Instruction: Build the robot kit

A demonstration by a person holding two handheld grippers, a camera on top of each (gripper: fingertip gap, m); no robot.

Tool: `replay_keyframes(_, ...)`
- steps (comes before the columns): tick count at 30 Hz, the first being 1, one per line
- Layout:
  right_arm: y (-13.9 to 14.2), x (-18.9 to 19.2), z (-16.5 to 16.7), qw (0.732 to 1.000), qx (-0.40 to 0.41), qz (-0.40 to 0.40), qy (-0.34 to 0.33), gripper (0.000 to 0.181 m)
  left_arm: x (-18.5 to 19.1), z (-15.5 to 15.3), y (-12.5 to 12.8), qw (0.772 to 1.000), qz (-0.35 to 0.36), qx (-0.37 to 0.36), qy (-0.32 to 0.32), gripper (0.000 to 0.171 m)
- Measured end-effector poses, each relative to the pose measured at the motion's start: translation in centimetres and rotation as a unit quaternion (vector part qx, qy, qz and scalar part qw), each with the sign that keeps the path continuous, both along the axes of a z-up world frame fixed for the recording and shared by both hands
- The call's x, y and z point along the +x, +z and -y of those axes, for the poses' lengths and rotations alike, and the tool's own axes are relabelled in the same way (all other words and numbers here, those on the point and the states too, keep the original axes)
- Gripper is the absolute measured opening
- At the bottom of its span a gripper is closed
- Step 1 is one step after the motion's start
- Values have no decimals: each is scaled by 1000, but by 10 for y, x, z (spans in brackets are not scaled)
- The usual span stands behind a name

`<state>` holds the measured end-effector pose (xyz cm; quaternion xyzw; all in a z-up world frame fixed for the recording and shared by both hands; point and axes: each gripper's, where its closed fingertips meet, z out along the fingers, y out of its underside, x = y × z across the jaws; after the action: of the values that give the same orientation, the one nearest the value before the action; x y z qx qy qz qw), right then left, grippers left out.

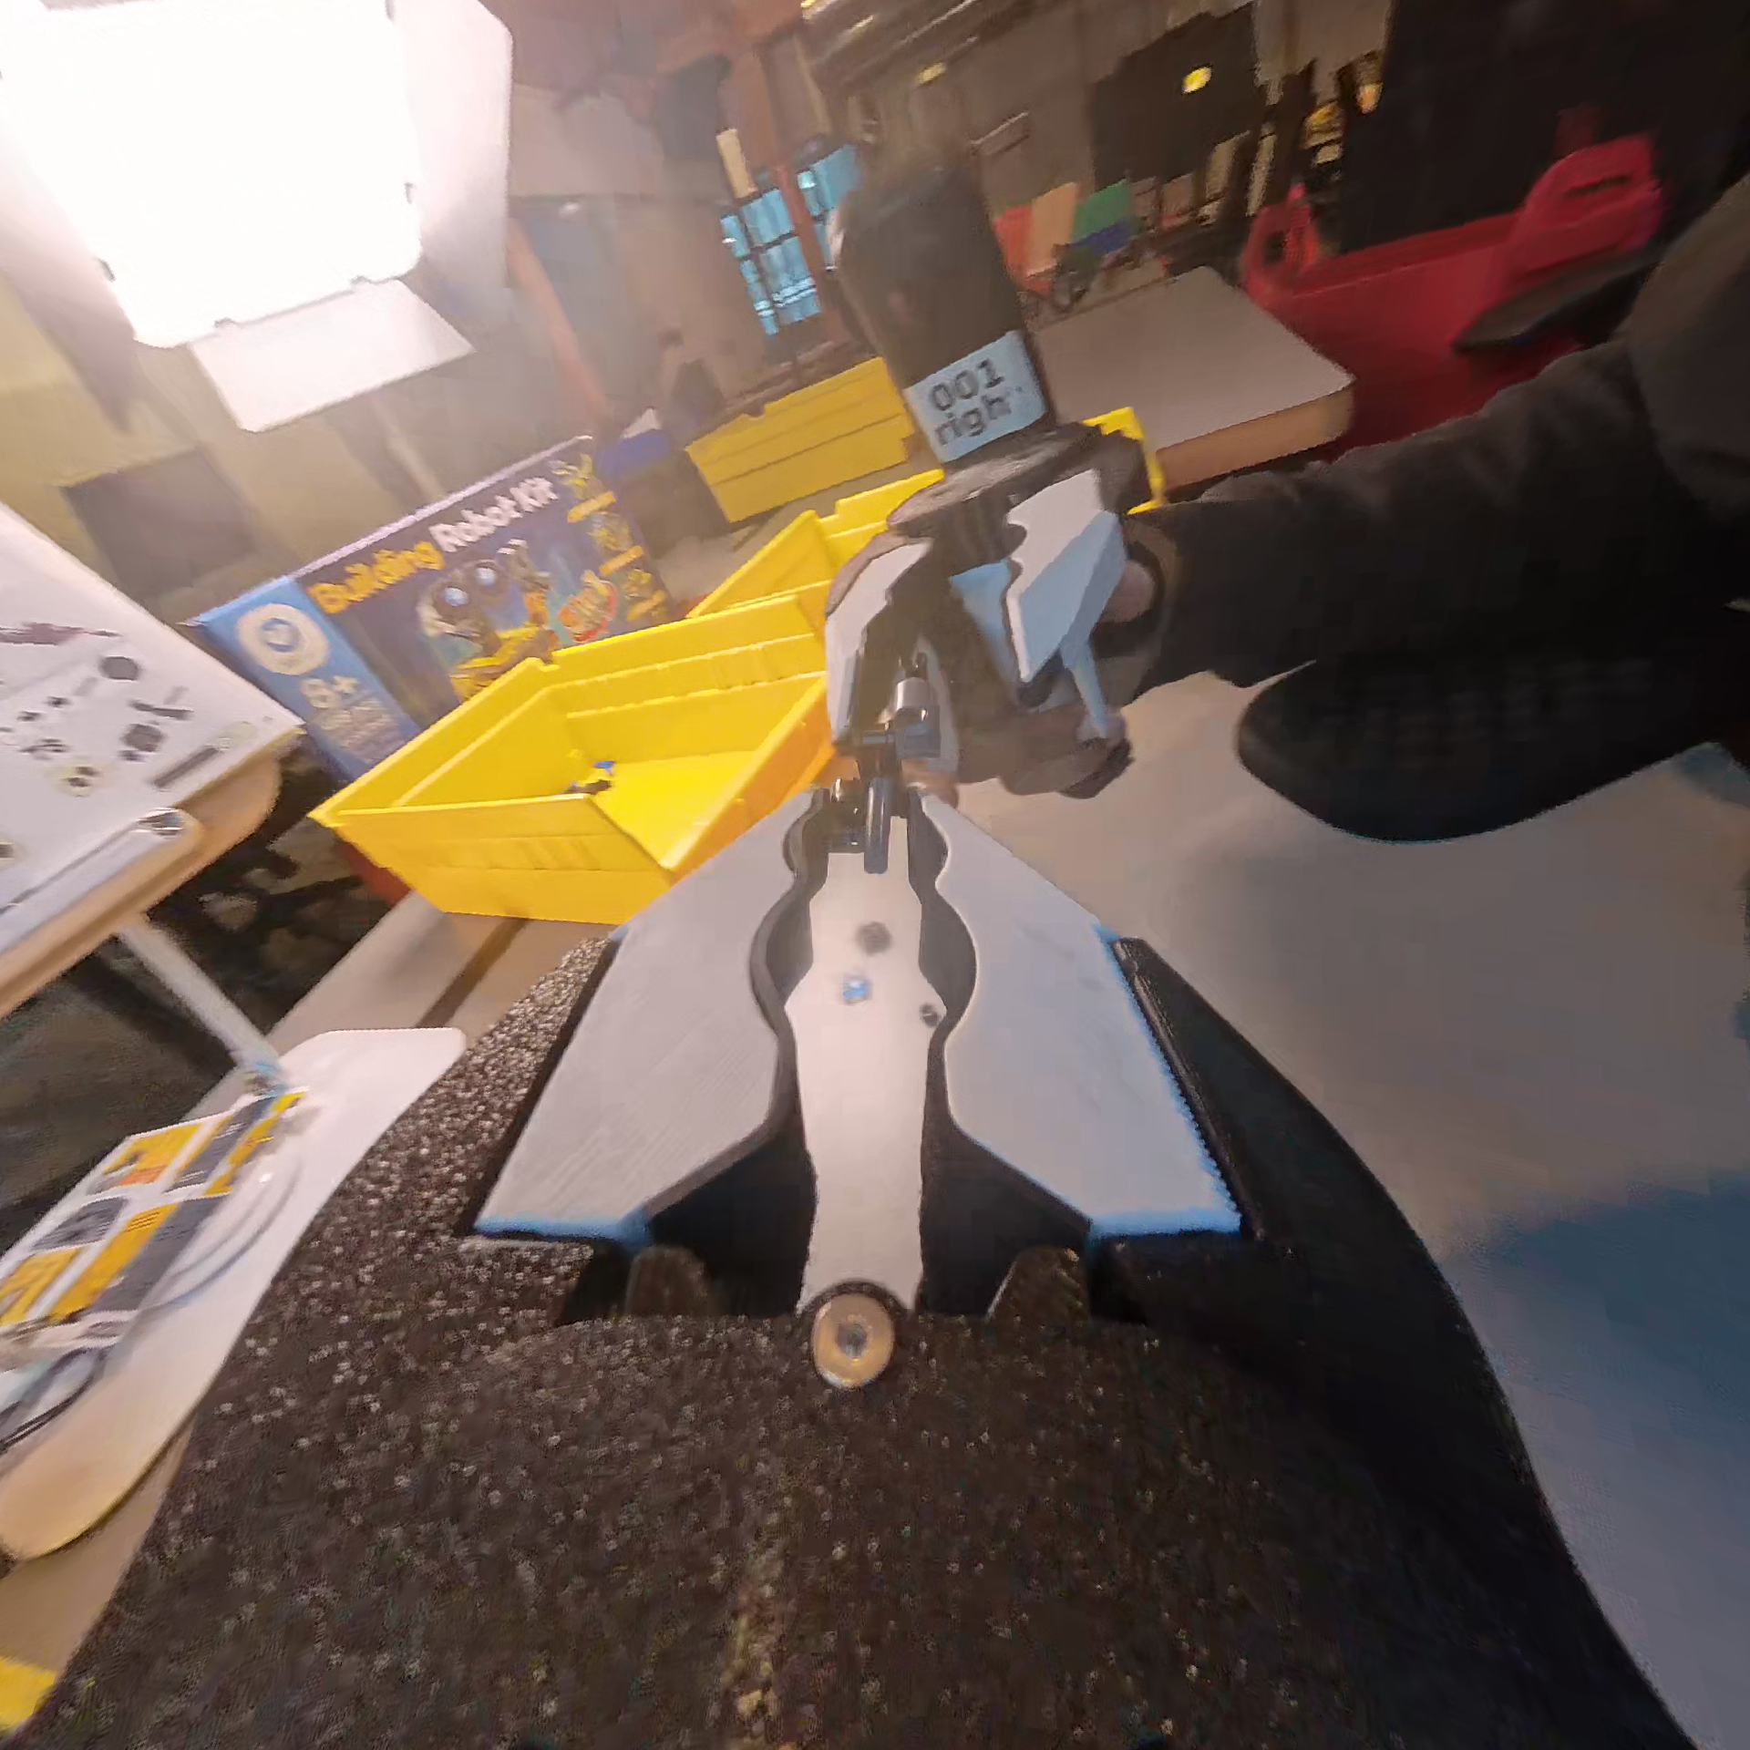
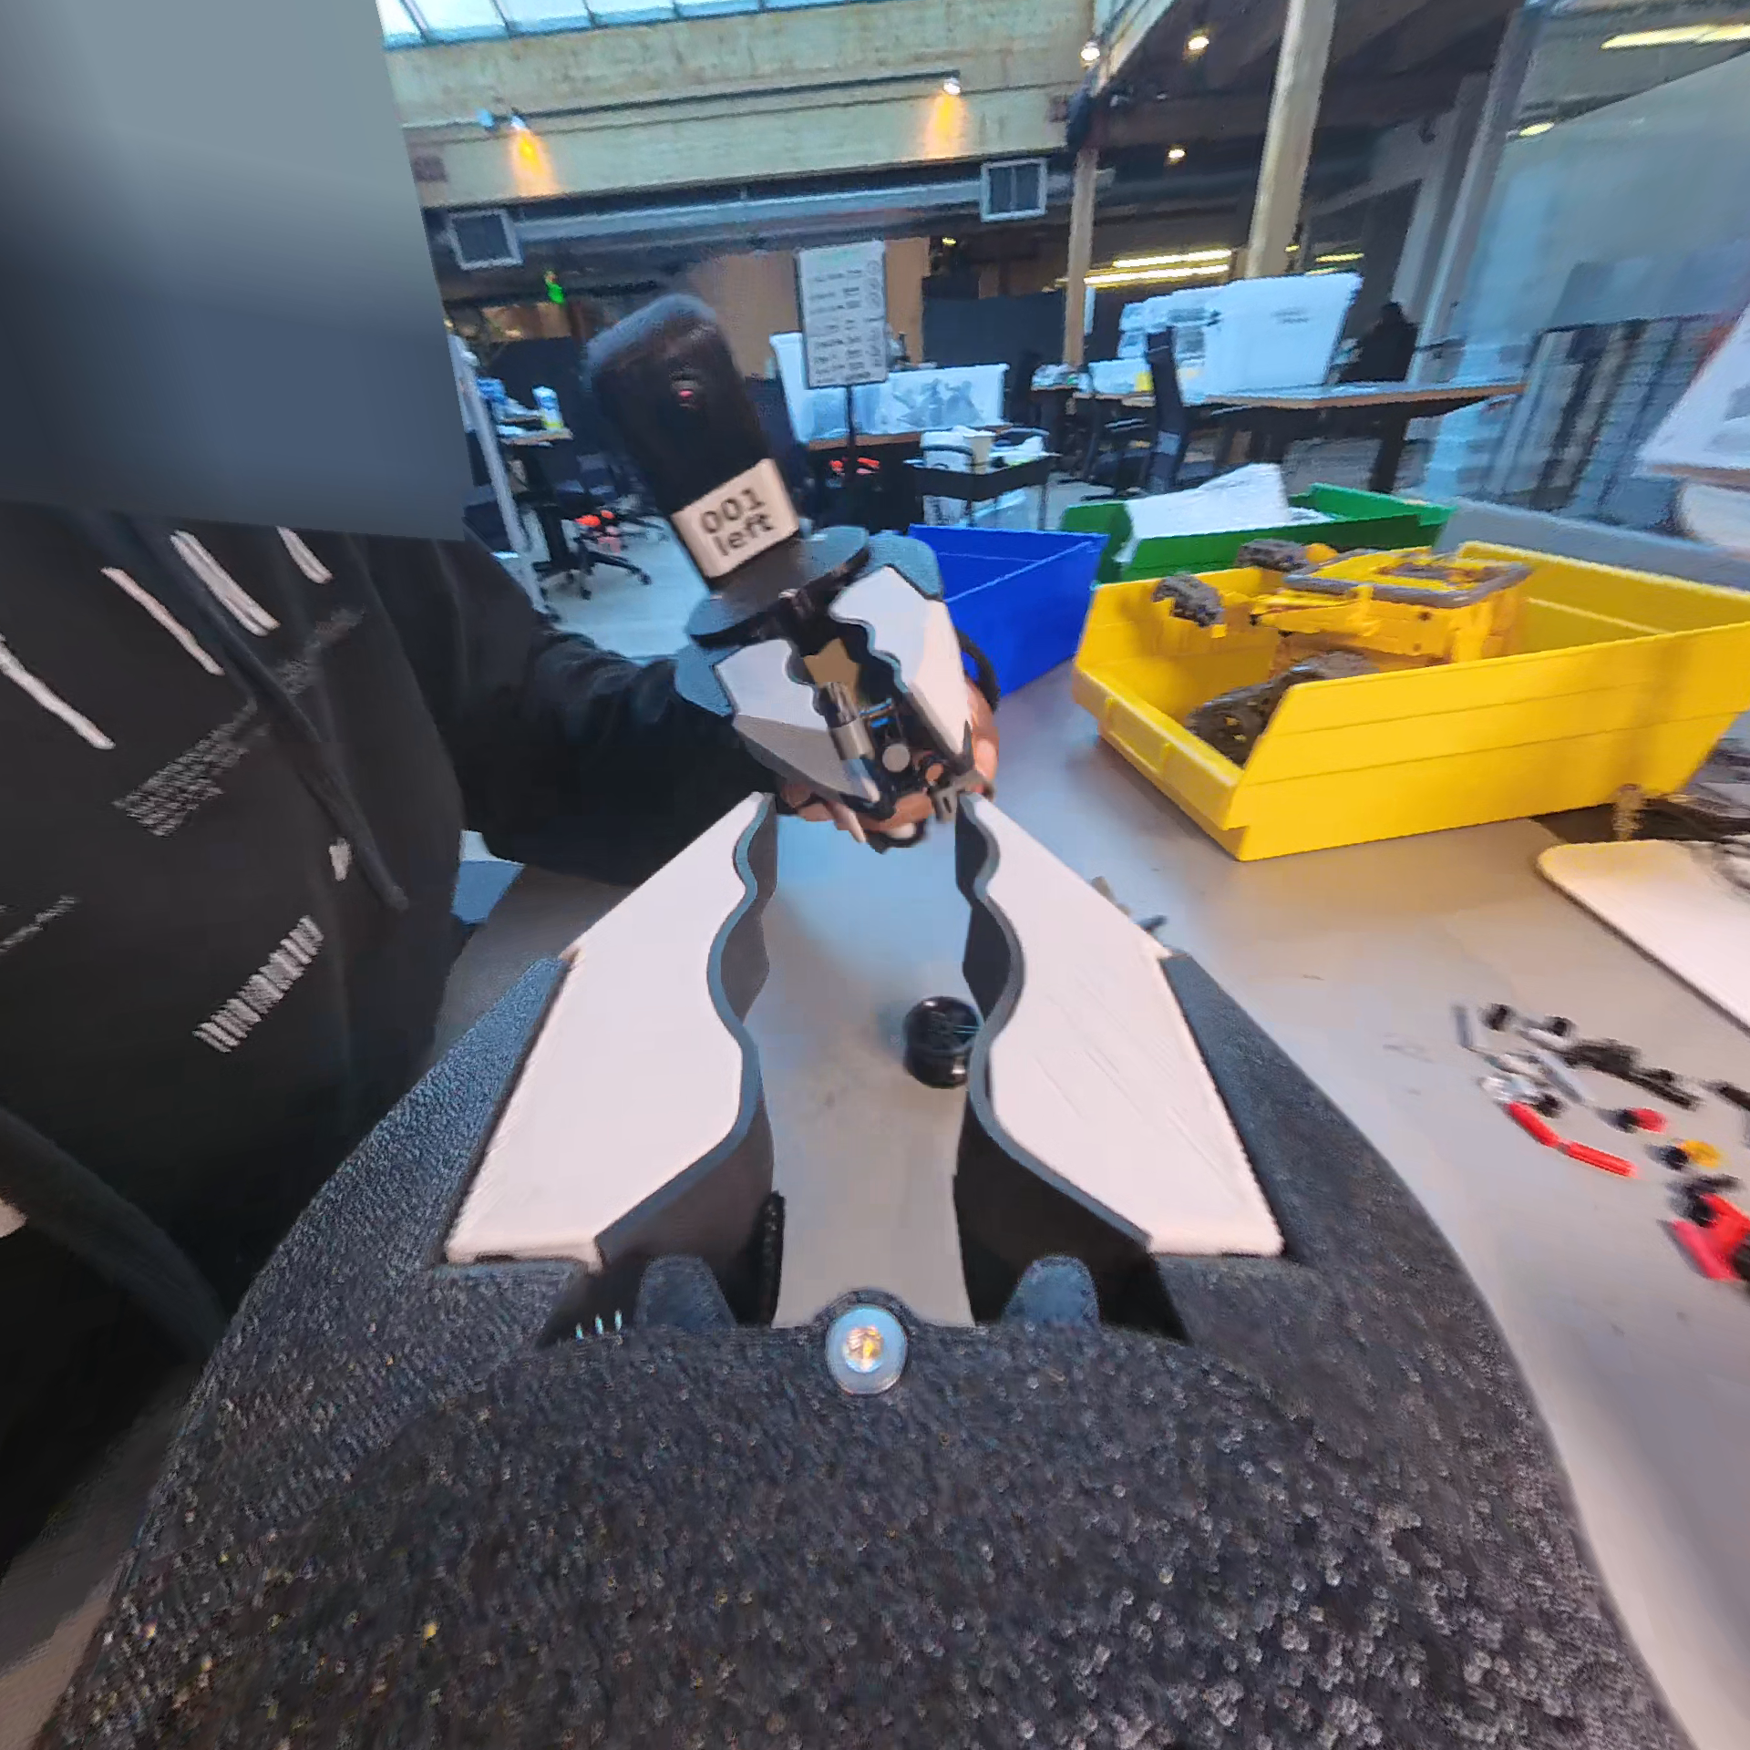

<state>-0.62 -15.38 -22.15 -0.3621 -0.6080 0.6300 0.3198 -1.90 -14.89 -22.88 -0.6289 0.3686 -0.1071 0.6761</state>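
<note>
- Left wrist view: the left gripper (image 1: 866,833) reaches forward over a pale grey table (image 1: 1420,1042). Its two white fingers converge until their tips are nearly touching, and they pinch a small black and blue toy assembly (image 1: 866,814) between them.
- Directly beyond, the right gripper (image 1: 985,729) is held in a dark-gloved hand (image 1: 1089,682). Its white fingers stand apart, tips angled down toward the same small assembly, just beside it; whether they touch it cannot be told.
- To the left on the table sit open yellow bins (image 1: 568,805), and behind them a blue toy kit box (image 1: 455,606) stands upright. A printed instruction sheet (image 1: 123,1222) lies at the lower left edge.
- Right wrist view: the right gripper (image 2: 864,814) has its jaws spread wide and holds nothing. Between its fingers, lower down on the table, rests a small black wheel (image 2: 942,1042), close to the right finger.
- Just past the fingertips, the left gripper (image 2: 876,786) faces back, its jaws closed on the small black assembly with a silver cylinder (image 2: 857,748).
- On the right stands a yellow bin (image 2: 1420,758) holding a partly built yellow and black toy vehicle (image 2: 1345,616), with a blue bin (image 2: 1023,587) and a green bin (image 2: 1373,511) behind. Loose black and red pieces (image 2: 1610,1127) lie scattered on the table at the far right.
</note>
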Motion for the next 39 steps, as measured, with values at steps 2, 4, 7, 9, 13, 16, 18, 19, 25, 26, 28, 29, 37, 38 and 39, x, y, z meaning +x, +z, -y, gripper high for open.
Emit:
replay_keyframes(2,2,-3,-6,999,35,-8,-35,38,-15,-10,5,996,-30,45,70,15)
replay_keyframes(4,7,-8,-6,996,56,-22,-65,37,-22,-13,7,988,-67,80,114,15)
replay_keyframes(7,8,-19,1,993,74,-29,-93,37,-22,-16,6,976,-118,110,144,15)
replay_keyframes(9,4,-24,9,990,97,-28,-98,37,-18,-16,1,969,-153,120,152,14)
replay_keyframes(13,1,-26,11,987,120,-24,-106,35,-19,-16,0,954,-201,144,169,14)
replay_keyframes(16,5,-24,2,989,93,-22,-115,36,-22,-18,-2,940,-236,160,186,14)
replay_keyframes(18,7,-23,-2,991,68,-11,-114,36,-24,-19,-4,929,-263,171,195,13)
replay_keyframes(19,4,-24,-5,992,52,6,-114,37,-25,-20,-5,924,-275,175,199,14)
replay_keyframes(25,-21,-33,-7,990,-5,90,-113,30,-31,-23,-14,890,-347,201,218,14)
replay_keyframes(26,-23,-34,-6,990,-2,91,-112,26,-31,-24,-15,886,-355,203,220,14)
replay_keyframes(28,-25,-34,-6,989,0,92,-113,19,-31,-24,-16,879,-368,211,219,14)
replay_keyframes(29,-26,-34,-7,990,1,91,-111,19,-30,-23,-16,875,-374,216,218,14)
replay_keyframes(37,-23,-23,-11,995,46,38,-85,18,-25,-13,-13,938,-276,156,143,22)
replay_keyframes(38,-22,-20,-13,994,57,32,-82,18,-27,-12,-11,949,-252,138,131,24)
replay_keyframes(39,-21,-18,-16,993,71,28,-85,18,-28,-11,-12,962,-223,112,114,24)
